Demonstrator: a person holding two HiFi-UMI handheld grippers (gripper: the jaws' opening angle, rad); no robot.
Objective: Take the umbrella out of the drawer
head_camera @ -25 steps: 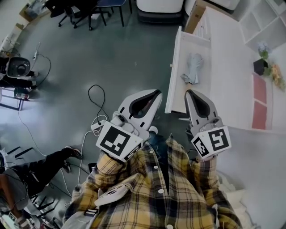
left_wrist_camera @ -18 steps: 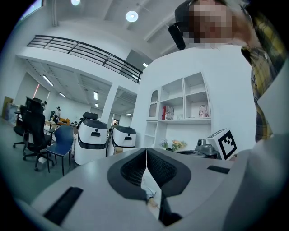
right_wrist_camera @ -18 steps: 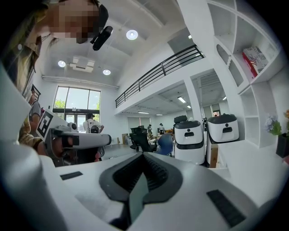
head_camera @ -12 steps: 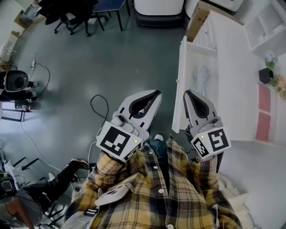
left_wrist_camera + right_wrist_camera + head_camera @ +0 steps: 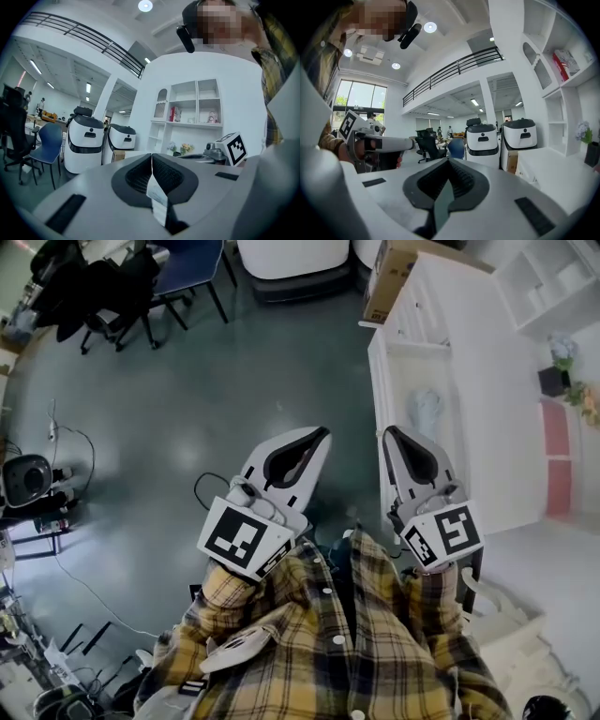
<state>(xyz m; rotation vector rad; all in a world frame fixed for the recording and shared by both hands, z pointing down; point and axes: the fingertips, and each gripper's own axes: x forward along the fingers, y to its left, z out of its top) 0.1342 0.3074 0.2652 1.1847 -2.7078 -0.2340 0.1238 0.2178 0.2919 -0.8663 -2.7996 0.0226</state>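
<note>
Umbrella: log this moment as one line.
drawer open | umbrella lying inside, untouched | left gripper shut, empty | right gripper shut, empty

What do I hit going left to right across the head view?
In order: black chair → left gripper → right gripper → plant. Skipped the umbrella: it overlaps the right gripper's span.

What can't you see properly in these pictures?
- Head view: the umbrella in the drawer is small and pale; its handle cannot be told.
- Head view: the right gripper covers the drawer's near end.
- Both gripper views: they point across the room, so the umbrella does not show.
</note>
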